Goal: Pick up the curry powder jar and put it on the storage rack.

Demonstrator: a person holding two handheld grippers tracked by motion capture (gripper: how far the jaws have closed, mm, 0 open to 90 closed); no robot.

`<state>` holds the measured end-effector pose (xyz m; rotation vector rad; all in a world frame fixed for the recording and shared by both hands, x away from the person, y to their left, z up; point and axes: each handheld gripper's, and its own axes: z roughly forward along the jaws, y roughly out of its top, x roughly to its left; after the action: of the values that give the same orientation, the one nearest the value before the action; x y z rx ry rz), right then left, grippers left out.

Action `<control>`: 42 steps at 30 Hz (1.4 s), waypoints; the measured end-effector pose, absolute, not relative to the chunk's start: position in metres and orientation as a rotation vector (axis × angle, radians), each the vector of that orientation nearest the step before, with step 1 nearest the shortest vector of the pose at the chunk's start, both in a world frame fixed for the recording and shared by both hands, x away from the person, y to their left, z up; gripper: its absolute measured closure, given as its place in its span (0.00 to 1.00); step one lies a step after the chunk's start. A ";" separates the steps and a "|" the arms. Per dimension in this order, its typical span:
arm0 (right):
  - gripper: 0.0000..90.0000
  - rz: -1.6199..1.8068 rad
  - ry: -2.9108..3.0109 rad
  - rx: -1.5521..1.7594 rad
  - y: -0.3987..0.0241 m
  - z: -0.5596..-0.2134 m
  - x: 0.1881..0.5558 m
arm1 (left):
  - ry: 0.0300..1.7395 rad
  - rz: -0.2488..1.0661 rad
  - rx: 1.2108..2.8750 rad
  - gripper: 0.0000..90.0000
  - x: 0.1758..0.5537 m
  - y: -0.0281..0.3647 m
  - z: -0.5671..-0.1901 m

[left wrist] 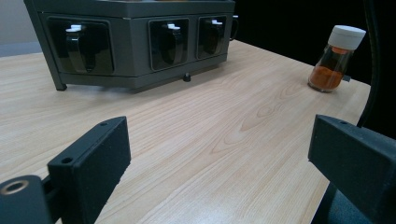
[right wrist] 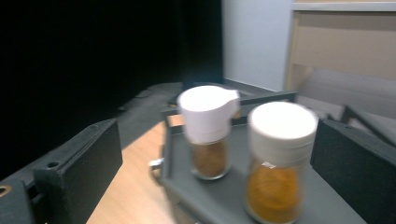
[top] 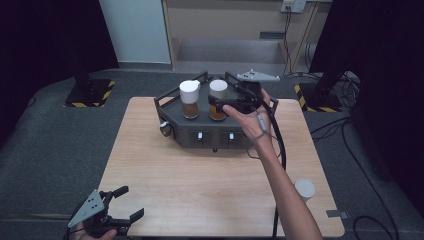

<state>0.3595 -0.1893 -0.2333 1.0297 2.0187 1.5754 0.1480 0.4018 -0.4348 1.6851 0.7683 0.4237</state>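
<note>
A dark grey rack stands at the far middle of the wooden table. Two white-capped spice jars stand on top of it: a brown-filled one on the left and an orange-filled one beside it. My right gripper hovers at the orange jar, open. In the right gripper view the jaws frame the brown jar and the orange jar, and the pads touch neither. My left gripper rests open and empty at the near left corner, low over the wood.
A third white-capped jar of orange spice stands alone near the table's front right edge, also seen from the left gripper. The rack's front has several recessed slots with white-topped handles. A black cable trails along the right forearm.
</note>
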 end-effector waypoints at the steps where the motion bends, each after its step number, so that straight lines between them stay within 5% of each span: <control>1: 0.02 1.576 2.033 1.018 -0.191 -0.233 0.356 | 0.769 0.425 1.685 0.05 0.148 0.402 -0.435; 21: 0.03 1.755 2.062 0.778 -0.241 -0.241 0.271 | 0.780 0.432 1.685 0.05 0.147 0.400 -0.434; 42: 0.06 1.749 2.051 0.773 -0.295 -0.294 0.205 | 0.779 0.428 1.694 0.05 0.148 0.399 -0.434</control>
<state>0.2046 -0.2952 -0.2943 0.7726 2.0512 1.7494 0.1481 0.3993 -0.4340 1.6942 0.7790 0.4284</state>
